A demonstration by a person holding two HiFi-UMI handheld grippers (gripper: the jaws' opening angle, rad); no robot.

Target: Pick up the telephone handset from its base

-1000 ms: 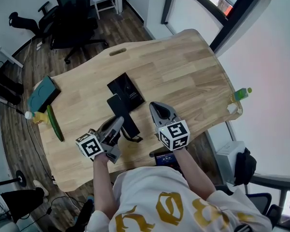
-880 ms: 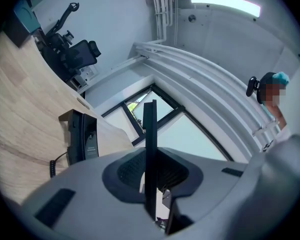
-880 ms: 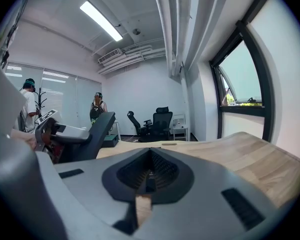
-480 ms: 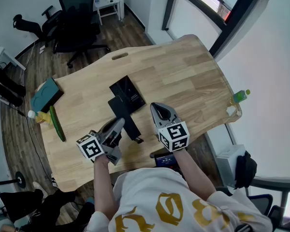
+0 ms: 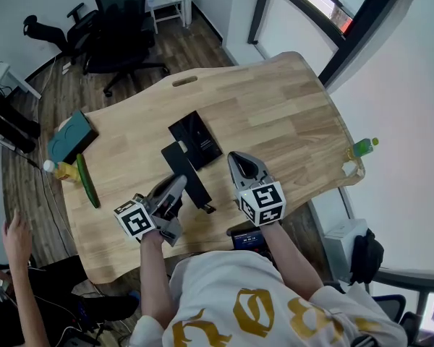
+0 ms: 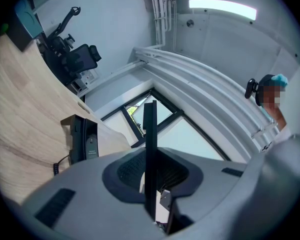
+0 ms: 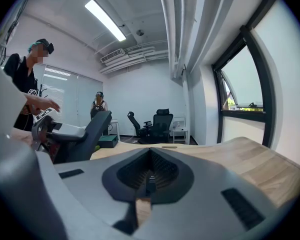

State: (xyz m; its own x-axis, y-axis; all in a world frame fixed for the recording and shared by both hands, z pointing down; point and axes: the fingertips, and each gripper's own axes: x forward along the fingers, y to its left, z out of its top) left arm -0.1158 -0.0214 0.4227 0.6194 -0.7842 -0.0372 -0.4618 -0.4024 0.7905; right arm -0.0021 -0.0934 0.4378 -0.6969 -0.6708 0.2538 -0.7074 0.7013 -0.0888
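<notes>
The flat black telephone base [image 5: 196, 139] lies in the middle of the wooden table [image 5: 275, 114]. Just in front of it, the long black handset [image 5: 182, 166] runs toward me, its cord [image 5: 206, 208] trailing at the near end. My left gripper [image 5: 177, 186] is shut on the handset, which shows edge-on as a thin black slab [image 6: 150, 134] between the jaws, with the base [image 6: 85, 140] beyond it. My right gripper [image 5: 242, 163] hovers to the handset's right, shut and holding nothing. The right gripper view shows the handset [image 7: 82, 129] slanting up at left.
At the table's left edge lie a teal box [image 5: 69, 137], a yellow bottle [image 5: 64, 170] and a long green object [image 5: 87, 181]. A green bottle [image 5: 362, 147] stands at the right edge. Office chairs [image 5: 116, 27] stand beyond. A person's hand [image 5: 18, 230] is at lower left.
Both grippers and the handset have kept their places. A person's raised hand has come into the head view at the lower left.
</notes>
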